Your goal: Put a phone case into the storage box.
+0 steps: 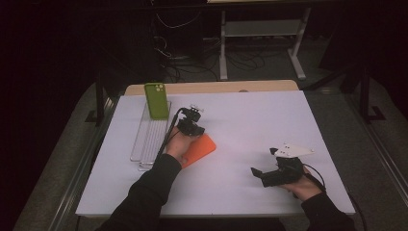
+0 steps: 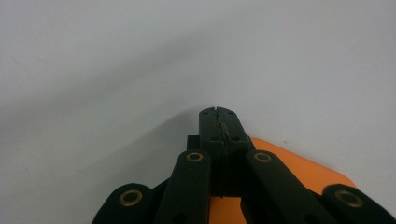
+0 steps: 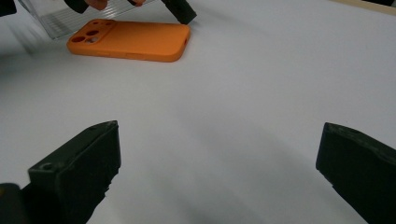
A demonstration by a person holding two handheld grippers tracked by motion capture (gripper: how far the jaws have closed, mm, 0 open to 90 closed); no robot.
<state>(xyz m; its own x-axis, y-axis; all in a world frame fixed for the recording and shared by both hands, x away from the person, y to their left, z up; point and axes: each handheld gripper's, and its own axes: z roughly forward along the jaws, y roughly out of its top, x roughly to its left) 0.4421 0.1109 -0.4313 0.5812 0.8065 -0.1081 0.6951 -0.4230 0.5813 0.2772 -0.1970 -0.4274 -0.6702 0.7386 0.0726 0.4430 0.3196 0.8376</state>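
Orange silicone is showing under the left tool: the orange case is lying flat on the white desk, just below and behind the tool's tips. In the left tool's own view its 2 jaws are pressing together with nothing between them, tips touching or nearly touching the desk just past the case's edge. Probably they are closed so they can nudge or pin the case rather than pinch it; whether they are actually touching its rim I cannot tell.

Just left of that tool, a clear rack is holding a green case upright at its far end, so the orange one is likely heading for a slot there.

Well off to the right, the right tool is hovering low over bare desk, jaws standing wide and holding nothing, pointing toward the orange case, seemingly waiting to help.
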